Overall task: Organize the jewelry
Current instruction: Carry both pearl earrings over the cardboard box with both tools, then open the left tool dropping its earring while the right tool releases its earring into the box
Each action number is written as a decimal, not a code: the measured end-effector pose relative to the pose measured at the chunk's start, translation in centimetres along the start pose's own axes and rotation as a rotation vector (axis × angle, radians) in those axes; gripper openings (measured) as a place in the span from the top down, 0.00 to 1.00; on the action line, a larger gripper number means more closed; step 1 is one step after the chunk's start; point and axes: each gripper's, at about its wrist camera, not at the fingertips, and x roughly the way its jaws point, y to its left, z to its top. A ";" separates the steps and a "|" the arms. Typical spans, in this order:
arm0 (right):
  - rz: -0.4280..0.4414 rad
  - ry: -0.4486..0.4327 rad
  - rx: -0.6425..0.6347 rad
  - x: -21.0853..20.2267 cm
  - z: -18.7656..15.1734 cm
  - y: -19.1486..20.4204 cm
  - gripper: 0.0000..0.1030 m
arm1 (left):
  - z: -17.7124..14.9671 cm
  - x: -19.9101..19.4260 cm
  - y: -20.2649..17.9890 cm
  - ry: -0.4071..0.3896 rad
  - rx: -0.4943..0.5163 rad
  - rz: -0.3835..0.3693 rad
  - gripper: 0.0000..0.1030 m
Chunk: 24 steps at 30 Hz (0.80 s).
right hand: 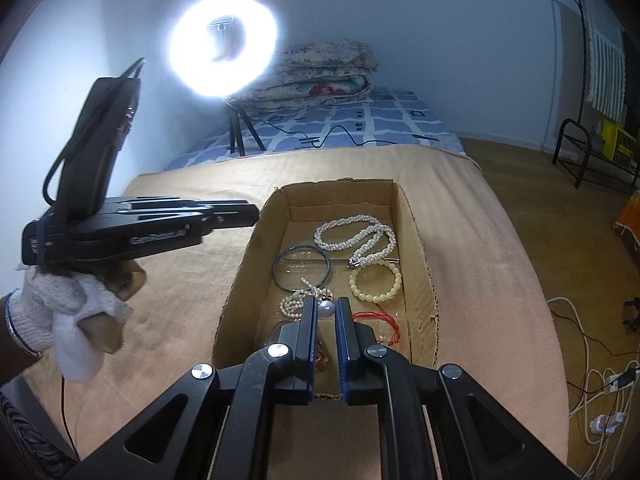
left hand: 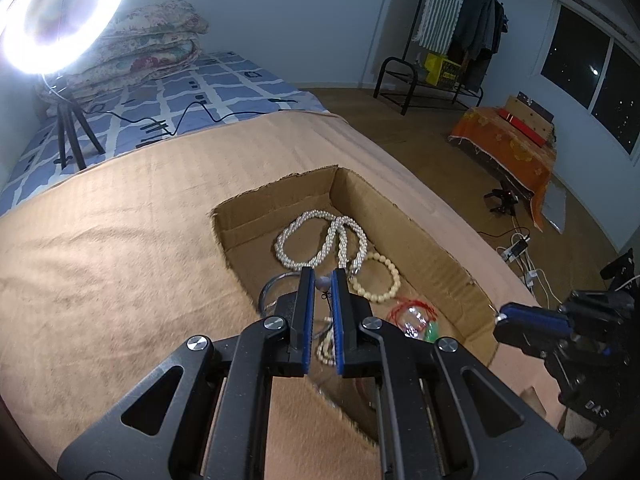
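A: Jewelry sits in the cardboard box (right hand: 420, 248) on the tan blanket (right hand: 480, 240) over the bed. Pearl rope necklace (right hand: 352, 236) at the far end, cream bead bracelet (right hand: 375, 280) to the right, metal bangle (right hand: 302, 268) to the left, red cord piece (right hand: 380, 320) near right.

B: And the jaws?

A: Right gripper (right hand: 327, 310) is over the near end of the box, jaws slightly apart, round pearl bead (right hand: 326, 309) in the gap. Whether it is pinched or merely seen between them, I cannot tell. Small pearl strand (right hand: 294, 304) lies just left of the tips, its length running left to right.

B: Left side?

A: Left gripper (left hand: 322, 284) reads much the same from its own camera: narrow gap, a bead (left hand: 322, 282) between the pads, contact unclear. From the right wrist view it is held level above the box's left wall, pointing right. Right looks nearer the strand.
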 end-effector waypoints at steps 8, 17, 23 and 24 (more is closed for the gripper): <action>-0.017 0.009 0.035 0.8 0.0 -1.1 0.94 | 0.4 2.5 -0.5 0.016 0.001 0.009 0.94; -0.038 0.038 0.034 2.2 -0.2 -1.6 0.94 | 0.3 4.1 -0.8 0.038 0.003 0.011 0.94; -0.046 0.041 0.028 2.2 -0.2 -1.7 0.94 | 0.3 4.4 -1.1 0.042 0.013 0.009 0.94; -0.047 0.040 0.028 2.2 -0.2 -1.7 0.94 | 0.3 4.5 -1.2 0.043 0.015 0.010 0.94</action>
